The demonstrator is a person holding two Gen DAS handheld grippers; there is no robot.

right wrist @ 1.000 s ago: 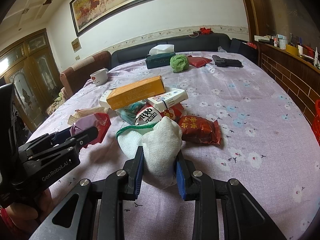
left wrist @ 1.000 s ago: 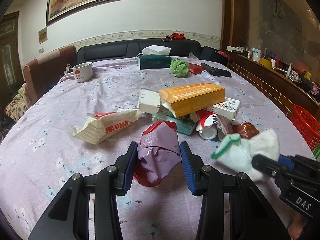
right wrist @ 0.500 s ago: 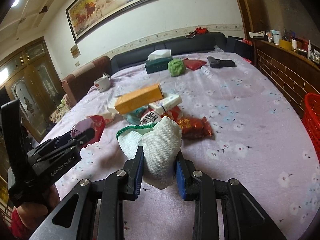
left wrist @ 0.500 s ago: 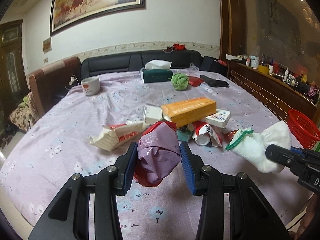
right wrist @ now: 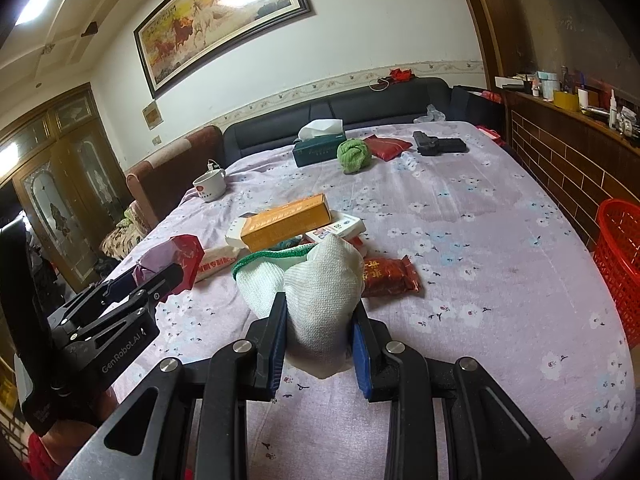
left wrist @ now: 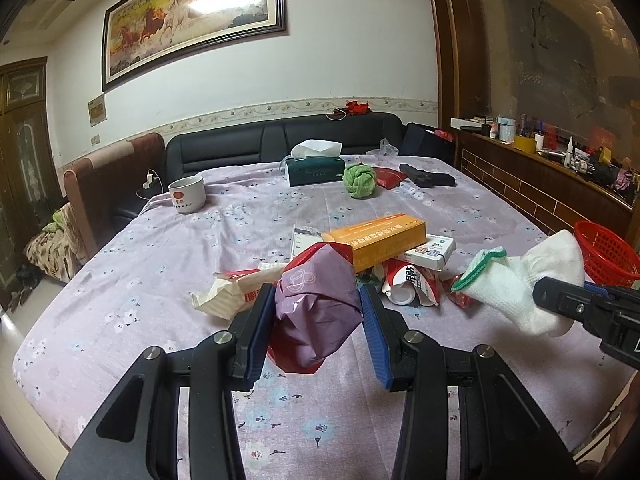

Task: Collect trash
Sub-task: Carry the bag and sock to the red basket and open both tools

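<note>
Purple crumpled wrapper (left wrist: 316, 312) pinched in the left gripper (left wrist: 318, 322) and white sock (right wrist: 320, 300) clamped in the right gripper (right wrist: 319, 322) could slip out before reaching the red basket (right wrist: 618, 256) at the frame's right edge.

Each camera sits low behind its own fingers, looking toward twelve o'clock across the table (left wrist: 168, 264). Both views share the orange box (left wrist: 376, 236) (right wrist: 290, 222) and far sofa (left wrist: 256, 144) (right wrist: 360, 108).
</note>
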